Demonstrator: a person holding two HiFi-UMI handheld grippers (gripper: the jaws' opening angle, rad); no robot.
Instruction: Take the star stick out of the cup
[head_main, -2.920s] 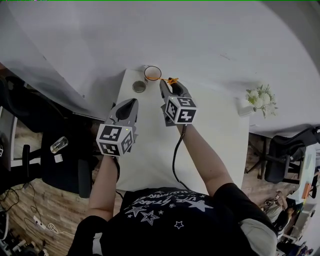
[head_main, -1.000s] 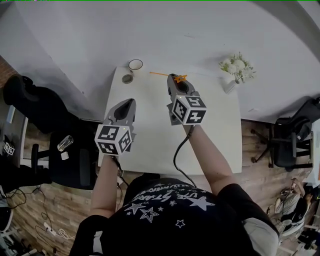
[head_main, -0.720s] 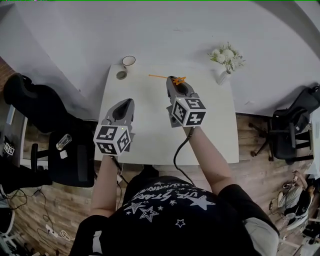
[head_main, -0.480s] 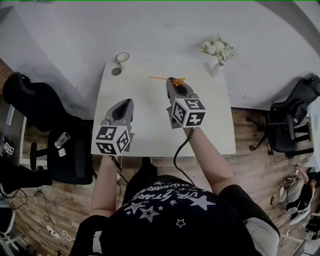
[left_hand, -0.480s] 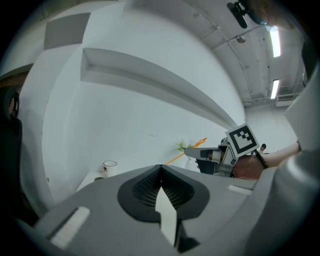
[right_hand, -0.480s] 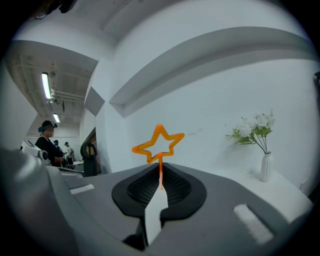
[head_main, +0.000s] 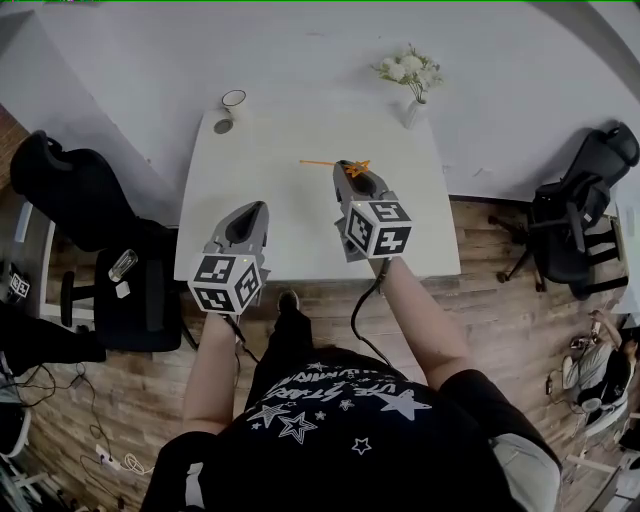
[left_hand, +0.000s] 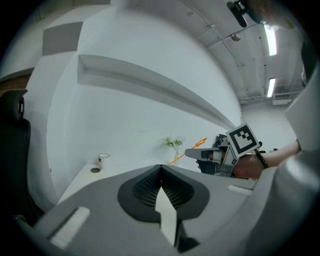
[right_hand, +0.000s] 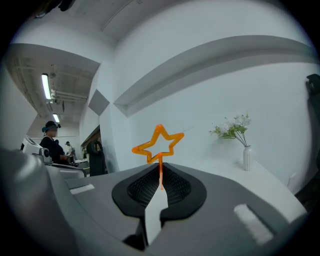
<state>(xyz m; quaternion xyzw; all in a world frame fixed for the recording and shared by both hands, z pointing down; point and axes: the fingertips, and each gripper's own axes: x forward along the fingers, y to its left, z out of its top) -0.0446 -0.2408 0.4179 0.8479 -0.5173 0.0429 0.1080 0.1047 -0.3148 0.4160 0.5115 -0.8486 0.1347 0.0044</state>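
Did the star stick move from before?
Yes. The right tongs hold the star stick clear of the cup now, nearer the vase; earlier its tip was in the cup.

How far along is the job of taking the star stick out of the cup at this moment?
Done: the star stick is out of the cup, which stands apart at the far left corner of the table. In hand: the right gripper is shut on the stick's stem. The left gripper is shut and empty. Left: probably only to put the stick down.
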